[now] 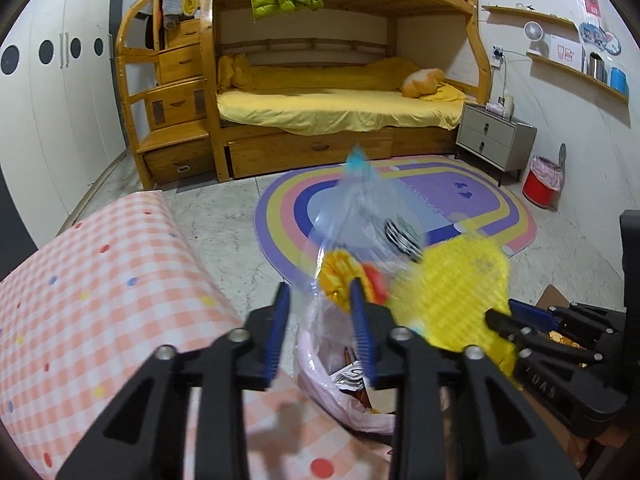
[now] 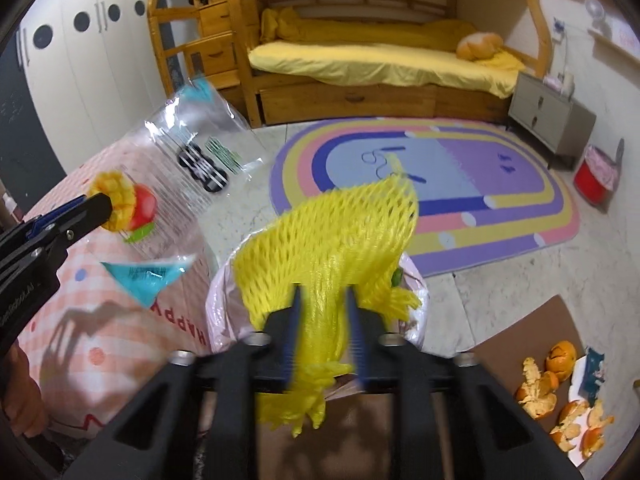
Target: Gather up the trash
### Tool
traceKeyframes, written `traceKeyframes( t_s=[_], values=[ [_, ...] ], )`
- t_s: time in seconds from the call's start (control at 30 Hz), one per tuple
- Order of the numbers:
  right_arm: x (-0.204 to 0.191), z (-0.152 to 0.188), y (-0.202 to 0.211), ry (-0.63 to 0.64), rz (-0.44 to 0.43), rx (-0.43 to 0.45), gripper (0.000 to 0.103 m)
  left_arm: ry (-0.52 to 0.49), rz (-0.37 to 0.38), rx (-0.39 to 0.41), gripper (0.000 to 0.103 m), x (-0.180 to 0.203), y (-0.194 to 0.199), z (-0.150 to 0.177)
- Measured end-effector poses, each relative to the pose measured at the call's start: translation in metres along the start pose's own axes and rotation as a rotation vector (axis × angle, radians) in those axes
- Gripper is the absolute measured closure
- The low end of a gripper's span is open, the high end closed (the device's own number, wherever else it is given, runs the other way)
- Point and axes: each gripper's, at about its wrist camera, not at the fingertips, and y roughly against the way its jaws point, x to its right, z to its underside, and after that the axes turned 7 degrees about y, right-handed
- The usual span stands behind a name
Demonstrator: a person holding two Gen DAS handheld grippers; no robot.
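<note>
left gripper (image 1: 320, 300) jaws parted, clear mango bag (image 1: 360, 216) loose between | right gripper (image 2: 322, 300) parted around yellow foam net (image 2: 332, 236) | both featherlight, floppy, crinkly; pinch an edge | pink-lined bin (image 2: 218, 300) beneath

On the pink checked cloth (image 2: 120, 340) we can read "HAPPY", standing sideways near its edge. The clear plastic bag (image 2: 188, 168) carries a barcode and small print, but these we cannot read.
</note>
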Motion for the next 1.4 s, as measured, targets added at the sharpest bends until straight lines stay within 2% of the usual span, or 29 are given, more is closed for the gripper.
traceKeyframes(
  t_s=[0.03, 0.07, 0.3, 0.4, 0.5, 0.6, 0.83, 1.0, 1.2, 1.4],
  values=[
    [0.004, 0.003, 0.000, -0.011, -0.003, 0.000, 0.051, -0.001, 0.002, -0.004, 0.058, 0.001, -0.001, 0.000],
    [0.006, 0.005, 0.000, -0.025, -0.005, 0.002, 0.050, 0.001, 0.008, -0.007, 0.055, 0.001, -0.003, 0.001],
    [0.021, 0.006, 0.014, -0.071, 0.008, 0.025, 0.046, 0.052, -0.015, -0.025, 0.053, -0.018, 0.003, 0.004],
    [0.023, 0.005, 0.026, -0.080, -0.005, 0.041, 0.039, 0.078, -0.041, -0.027, 0.050, -0.030, 0.012, 0.004],
    [0.018, 0.004, 0.041, -0.065, -0.021, 0.052, 0.027, 0.087, -0.080, -0.016, 0.045, -0.040, 0.024, 0.003],
    [0.004, 0.003, 0.058, -0.028, -0.036, 0.068, 0.015, 0.100, -0.122, 0.016, 0.031, -0.054, 0.045, 0.005],
    [-0.042, 0.007, 0.106, 0.097, -0.094, 0.080, 0.010, 0.144, -0.225, 0.038, 0.007, -0.092, 0.114, 0.025],
    [-0.075, 0.018, 0.144, 0.189, -0.135, 0.111, 0.009, 0.224, -0.293, -0.048, 0.007, -0.112, 0.163, 0.051],
    [-0.114, 0.032, 0.193, 0.298, -0.203, 0.154, 0.009, 0.291, -0.356, -0.113, 0.007, -0.125, 0.232, 0.080],
    [-0.135, 0.042, 0.235, 0.359, -0.233, 0.205, 0.009, 0.308, -0.458, -0.078, 0.007, -0.121, 0.295, 0.099]
  ],
)
